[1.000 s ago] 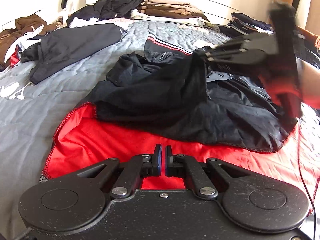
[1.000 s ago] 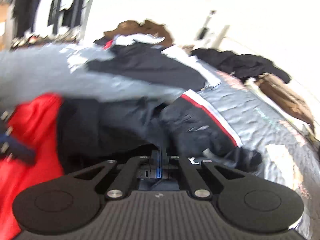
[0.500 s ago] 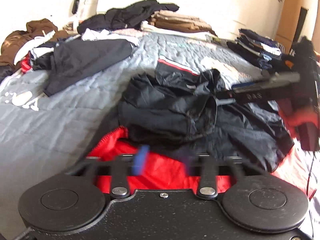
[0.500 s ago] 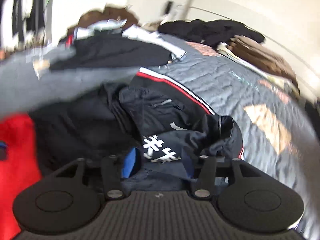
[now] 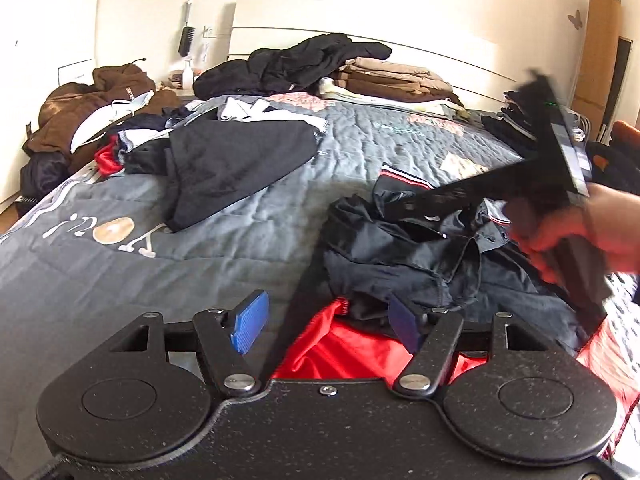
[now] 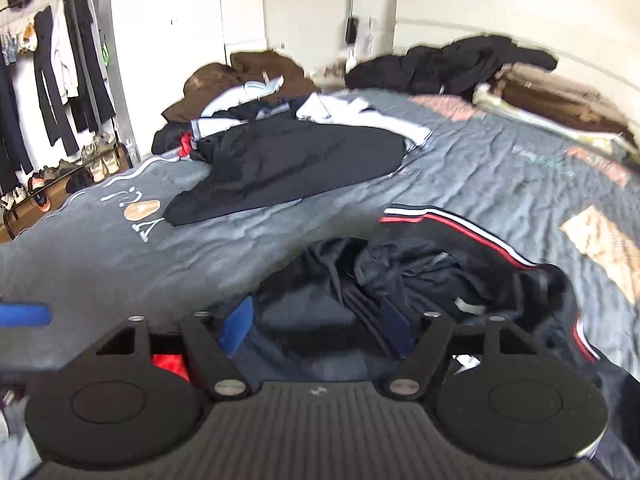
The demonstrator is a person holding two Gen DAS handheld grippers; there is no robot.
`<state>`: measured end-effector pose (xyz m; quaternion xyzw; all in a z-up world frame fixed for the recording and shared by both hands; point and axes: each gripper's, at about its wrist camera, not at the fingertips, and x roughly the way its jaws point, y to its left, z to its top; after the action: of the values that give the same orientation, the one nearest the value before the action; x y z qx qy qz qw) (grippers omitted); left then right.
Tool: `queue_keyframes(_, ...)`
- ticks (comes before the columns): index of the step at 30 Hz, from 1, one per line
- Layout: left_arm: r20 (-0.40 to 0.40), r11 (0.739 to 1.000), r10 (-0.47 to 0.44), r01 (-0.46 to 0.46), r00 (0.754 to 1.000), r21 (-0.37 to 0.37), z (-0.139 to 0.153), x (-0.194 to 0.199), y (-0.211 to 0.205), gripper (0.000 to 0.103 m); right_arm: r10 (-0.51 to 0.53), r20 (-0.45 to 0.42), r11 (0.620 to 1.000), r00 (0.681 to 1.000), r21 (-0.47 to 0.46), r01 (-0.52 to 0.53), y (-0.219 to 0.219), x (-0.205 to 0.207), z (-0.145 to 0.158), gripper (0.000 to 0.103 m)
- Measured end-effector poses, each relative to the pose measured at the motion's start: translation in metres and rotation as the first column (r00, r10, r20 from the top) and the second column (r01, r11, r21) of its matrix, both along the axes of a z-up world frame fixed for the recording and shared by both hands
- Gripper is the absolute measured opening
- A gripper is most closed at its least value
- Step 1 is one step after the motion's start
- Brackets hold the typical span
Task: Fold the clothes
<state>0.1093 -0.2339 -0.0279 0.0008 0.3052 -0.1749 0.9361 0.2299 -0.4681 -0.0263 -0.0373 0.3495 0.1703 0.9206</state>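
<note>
Both grippers released above the jacket.
I watch left gripper (image 5: 326, 326) and right gripper (image 6: 316, 326) jaws opening, empty; black jacket (image 5: 420, 248) looks limp, slippery: grip striped hem (image 6: 452, 220).

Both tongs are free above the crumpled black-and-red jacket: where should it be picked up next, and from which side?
Probably the striped hem of the jacket. It lies flat on the quilt at the far edge of the heap, an exposed straight band unlike the bunched middle. Come from above over the heap, the right tongs nearest; both are opening with nothing between the jaws.
</note>
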Motion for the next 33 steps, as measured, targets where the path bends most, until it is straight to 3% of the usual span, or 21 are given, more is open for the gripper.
queue_keyframes(7, -0.014, 1.000, -0.005, 0.006, 1.000, 0.024, -0.007, 0.006, 0.009, 0.067, 0.013, -0.105, 0.995, 0.994, -0.097, -0.024, 0.034, 0.071, -0.034, 0.073)
queue_keyframes(12, -0.017, 1.000, -0.012, 0.013, 1.000, 0.027, -0.010, 0.006, 0.009, 0.067, -0.019, -0.279, 0.998, 0.960, -0.070, 0.000, 0.047, 0.102, -0.070, 0.070)
queue_keyframes(14, -0.020, 1.000, -0.011, 0.012, 1.000, 0.017, -0.009, 0.006, 0.009, 0.067, -0.022, -0.248, 0.998, 0.968, -0.062, 0.007, 0.051, 0.104, -0.070, 0.051)
queue_keyframes(16, -0.012, 1.000, -0.012, 0.012, 1.000, 0.010, -0.006, 0.003, 0.008, 0.067, -0.033, -0.219, 0.996, 0.975, -0.085, 0.014, 0.055, 0.107, -0.068, 0.015)
queue_keyframes(19, -0.002, 1.000, -0.009, 0.009, 1.000, 0.009, -0.005, 0.001, 0.007, 0.067, -0.035, -0.118, 0.997, 0.992, -0.066, 0.027, 0.062, 0.109, -0.055, 0.004)
queue_keyframes(22, -0.011, 1.000, -0.006, 0.007, 1.000, 0.019, -0.007, 0.002, 0.005, 0.067, -0.039, 0.037, 0.999, 0.999, -0.003, 0.039, 0.068, 0.108, -0.038, 0.005)
queue_keyframes(24, -0.013, 1.000, -0.006, 0.006, 1.000, 0.024, -0.007, 0.002, 0.005, 0.067, -0.029, 0.034, 1.000, 0.999, -0.010, 0.029, 0.071, 0.118, -0.041, 0.009)
queue_keyframes(26, -0.013, 1.000, -0.006, 0.006, 1.000, 0.027, -0.007, 0.002, 0.004, 0.067, -0.038, -0.028, 0.996, 0.999, -0.082, 0.036, 0.075, 0.130, -0.047, 0.011)
queue_keyframes(28, -0.014, 1.000, -0.006, 0.007, 1.000, 0.030, -0.008, 0.002, 0.004, 0.067, -0.051, -0.029, 0.991, 0.998, -0.123, 0.047, 0.074, 0.128, -0.044, 0.022)
queue_keyframes(33, -0.014, 0.999, -0.007, 0.008, 1.000, 0.038, -0.008, 0.003, 0.004, 0.067, -0.067, 0.094, 0.981, 0.993, -0.177, 0.083, 0.056, 0.094, -0.007, 0.047)
